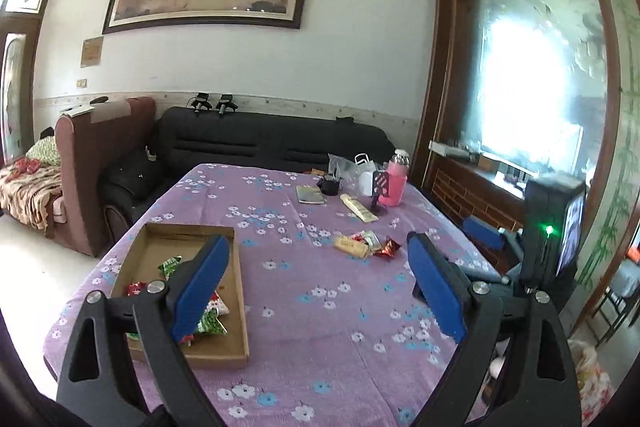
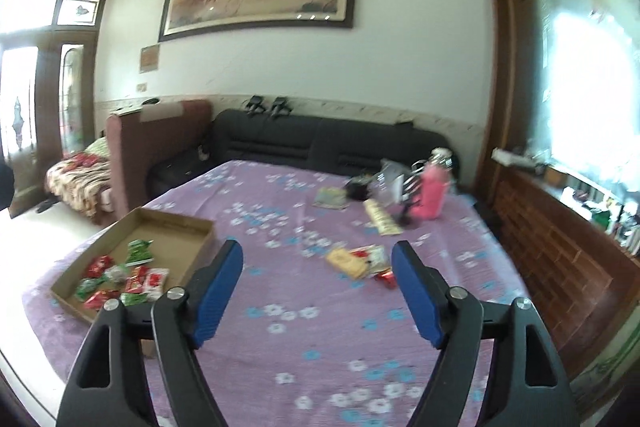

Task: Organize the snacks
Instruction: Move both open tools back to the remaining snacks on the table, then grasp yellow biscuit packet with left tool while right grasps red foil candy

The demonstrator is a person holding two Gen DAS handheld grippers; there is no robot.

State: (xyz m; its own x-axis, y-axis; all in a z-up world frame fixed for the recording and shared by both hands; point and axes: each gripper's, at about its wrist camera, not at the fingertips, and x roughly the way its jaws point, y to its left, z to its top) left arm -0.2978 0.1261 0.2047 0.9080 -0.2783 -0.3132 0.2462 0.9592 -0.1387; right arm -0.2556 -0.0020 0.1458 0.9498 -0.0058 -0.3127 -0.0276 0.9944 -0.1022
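Note:
A shallow cardboard tray lies on the purple flowered tablecloth at the left and holds several red and green snack packets. A small pile of loose snacks lies mid-table: a yellow packet, a red-white packet and a red foil one. My left gripper is open and empty above the table, its left finger over the tray. My right gripper is open and empty, just short of the loose pile; its body shows at the right of the left wrist view.
At the far right of the table stand a pink bottle, a white bag, a black object, a booklet and a long pale packet. A black sofa lies behind, a wooden cabinet to the right.

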